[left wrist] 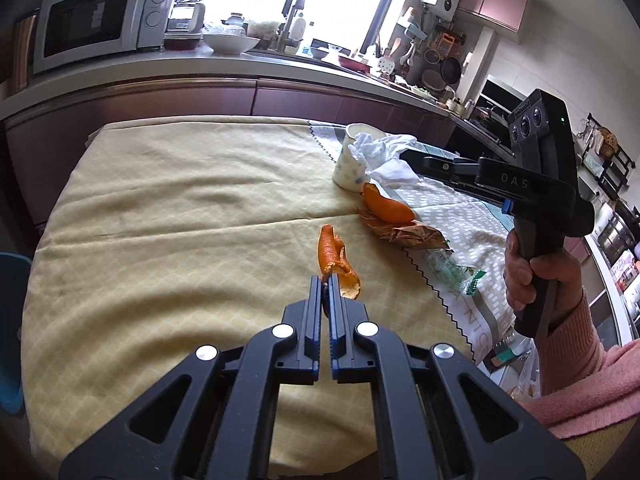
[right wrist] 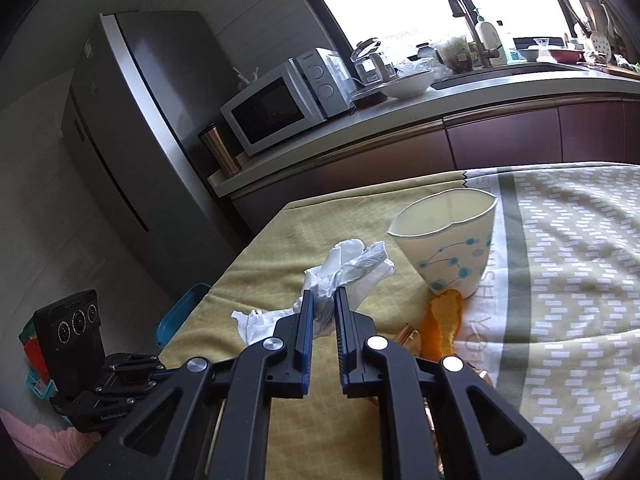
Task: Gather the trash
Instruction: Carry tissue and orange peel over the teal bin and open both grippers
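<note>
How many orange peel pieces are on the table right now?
2: one peel pinched in the left gripper, another peel on the wrapper beside the paper cup. More may be hidden.

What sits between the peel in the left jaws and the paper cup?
In the left wrist view, a second orange peel resting on a brown wrapper lies between the held peel and the paper cup.

1. Right gripper (right wrist: pixel 322 300): fingers pinched on crumpled white tissue (right wrist: pixel 348 268), over yellow cloth (right wrist: pixel 280 240).
2. Paper cup (right wrist: pixel 450 244): dented rim, upright, just right of tissue.
3. Orange peel (right wrist: pixel 442 316) touching cup base.
4. Left gripper (right wrist: pixel 120 384) low at left edge.
</note>
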`<state>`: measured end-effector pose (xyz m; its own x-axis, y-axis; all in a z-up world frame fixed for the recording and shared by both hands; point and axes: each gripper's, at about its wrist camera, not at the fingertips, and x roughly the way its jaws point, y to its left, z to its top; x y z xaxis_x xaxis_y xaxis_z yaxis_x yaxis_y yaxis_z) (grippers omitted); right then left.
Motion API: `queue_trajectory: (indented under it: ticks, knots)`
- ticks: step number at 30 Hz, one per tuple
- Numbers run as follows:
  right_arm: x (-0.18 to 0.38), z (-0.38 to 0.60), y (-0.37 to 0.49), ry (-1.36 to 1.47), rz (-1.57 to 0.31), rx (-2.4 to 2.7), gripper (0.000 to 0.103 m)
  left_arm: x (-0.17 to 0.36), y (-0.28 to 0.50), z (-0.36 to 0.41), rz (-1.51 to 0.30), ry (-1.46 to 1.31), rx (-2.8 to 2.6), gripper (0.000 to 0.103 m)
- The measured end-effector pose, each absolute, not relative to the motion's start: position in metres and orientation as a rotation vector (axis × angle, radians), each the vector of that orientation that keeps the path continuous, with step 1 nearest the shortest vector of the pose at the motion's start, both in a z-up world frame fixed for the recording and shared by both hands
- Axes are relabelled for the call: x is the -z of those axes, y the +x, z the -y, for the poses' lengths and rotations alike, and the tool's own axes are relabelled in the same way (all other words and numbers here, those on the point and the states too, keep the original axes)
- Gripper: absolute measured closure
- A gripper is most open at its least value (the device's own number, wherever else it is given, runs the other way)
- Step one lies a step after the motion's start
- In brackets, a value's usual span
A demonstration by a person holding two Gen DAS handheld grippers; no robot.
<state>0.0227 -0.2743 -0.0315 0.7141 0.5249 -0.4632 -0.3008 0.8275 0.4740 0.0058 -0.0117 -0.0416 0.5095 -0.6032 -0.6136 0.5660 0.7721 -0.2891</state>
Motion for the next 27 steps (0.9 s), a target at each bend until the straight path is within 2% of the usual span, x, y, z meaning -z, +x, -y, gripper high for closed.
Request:
queue_trajectory:
  ticks: [27]
  knots:
    - [0.033, 0.133, 0.057, 0.297, -0.723, -0.795, 0.093, 0.022, -0.003, -0.114, -0.687, -0.193, 0.380, 0.099]
